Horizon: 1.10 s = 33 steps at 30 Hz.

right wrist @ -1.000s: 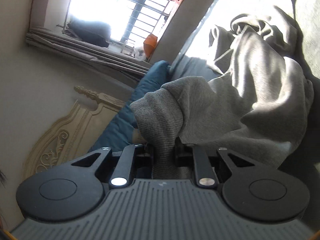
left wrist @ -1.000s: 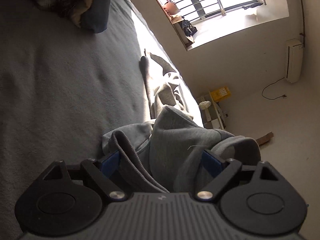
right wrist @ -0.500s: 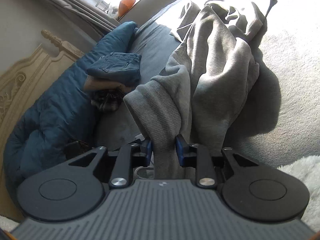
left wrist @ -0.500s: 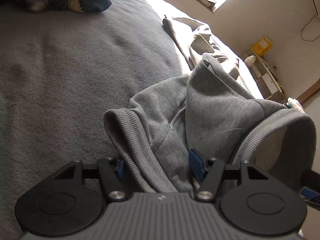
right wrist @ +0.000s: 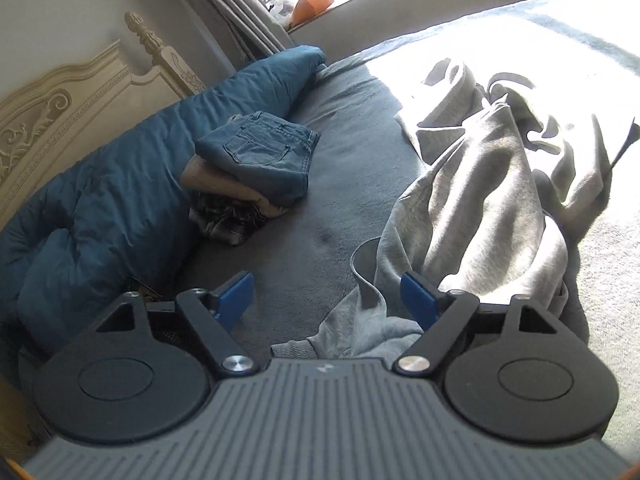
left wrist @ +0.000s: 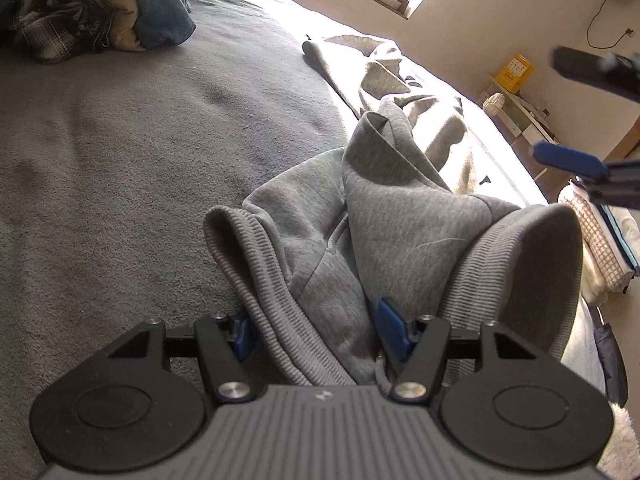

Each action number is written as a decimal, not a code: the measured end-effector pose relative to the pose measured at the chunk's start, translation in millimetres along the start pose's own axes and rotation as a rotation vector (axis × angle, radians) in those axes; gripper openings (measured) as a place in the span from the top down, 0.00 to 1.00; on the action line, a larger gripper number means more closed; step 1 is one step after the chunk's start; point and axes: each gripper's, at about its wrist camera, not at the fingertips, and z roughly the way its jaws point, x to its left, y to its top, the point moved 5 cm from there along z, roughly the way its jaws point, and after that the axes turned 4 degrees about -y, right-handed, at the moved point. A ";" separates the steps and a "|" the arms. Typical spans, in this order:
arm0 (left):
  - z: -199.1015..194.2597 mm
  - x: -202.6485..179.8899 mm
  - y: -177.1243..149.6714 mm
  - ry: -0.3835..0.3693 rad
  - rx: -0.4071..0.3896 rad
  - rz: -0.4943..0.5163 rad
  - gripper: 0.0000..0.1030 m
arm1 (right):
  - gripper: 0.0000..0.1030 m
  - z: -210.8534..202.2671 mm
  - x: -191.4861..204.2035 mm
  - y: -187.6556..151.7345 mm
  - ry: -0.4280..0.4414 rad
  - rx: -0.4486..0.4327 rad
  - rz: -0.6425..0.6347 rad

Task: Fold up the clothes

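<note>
The left gripper (left wrist: 316,328) pinches the ribbed hem of the grey sweatshirt (left wrist: 400,216), heaped on the bed (left wrist: 120,160), while the right gripper (right wrist: 328,296) gapes empty over it. Held by one edge, the sweatshirt could bunch up if tugged. Only the right view shows folded jeans (right wrist: 260,160) by the headboard (right wrist: 60,100).

The left gripper (left wrist: 318,330) points forward and slightly down, its blue-padded fingers (left wrist: 390,330) partly parted with grey cloth bunched between them. The right gripper (right wrist: 328,296) is spread wide, its blue fingers (right wrist: 418,294) well apart and clamping nothing. In the left wrist view it shows at the right edge (left wrist: 576,160), tilted.
</note>
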 end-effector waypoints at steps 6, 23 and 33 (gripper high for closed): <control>9.9 -5.4 -2.0 -0.016 0.007 0.023 0.39 | 0.21 77.6 -1.2 25.4 -0.060 0.189 -0.006; 14.1 -16.3 -5.9 -0.022 -0.004 0.051 0.40 | 0.61 130.2 -24.0 -7.3 -0.247 0.509 -0.166; 7.5 -10.8 -2.4 -0.013 0.002 -0.018 0.54 | 0.92 8.7 -88.4 -31.2 -0.216 0.265 0.118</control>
